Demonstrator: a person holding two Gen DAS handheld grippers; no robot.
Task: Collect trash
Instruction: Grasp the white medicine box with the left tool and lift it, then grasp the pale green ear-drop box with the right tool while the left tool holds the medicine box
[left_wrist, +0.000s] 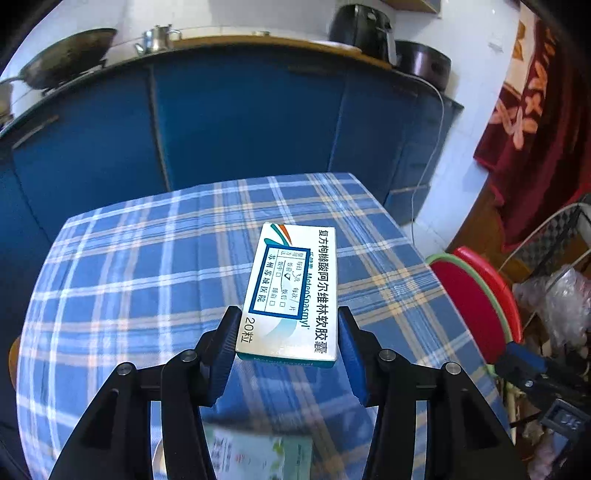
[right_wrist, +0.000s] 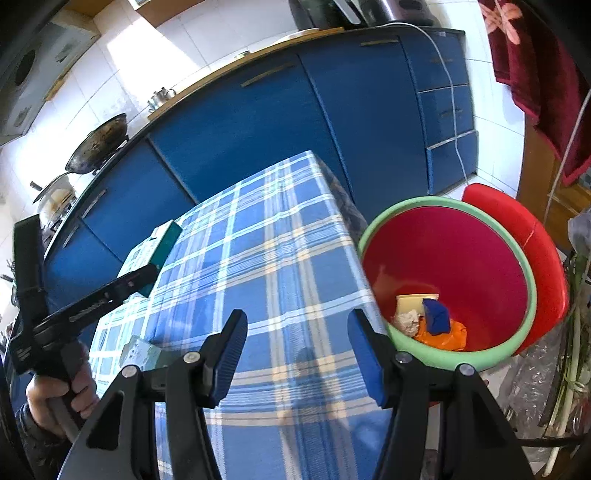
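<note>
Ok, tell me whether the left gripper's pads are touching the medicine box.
Touching. In the left wrist view both blue pads of the left gripper press the medicine box's sides, holding it above the checked tablecloth.

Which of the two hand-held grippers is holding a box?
The left hand-held gripper. Its blue pads pinch a white medicine box, lifted above the checked tablecloth. The right hand-held gripper holds nothing; its jaws stand open.

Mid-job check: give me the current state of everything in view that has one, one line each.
left gripper: jaws shut on the medicine box.
medicine box: held up off the table.
right gripper: jaws open, nothing between them.
trash bin: open beside the table, some trash at the bottom.
second box: lying on the table.
</note>
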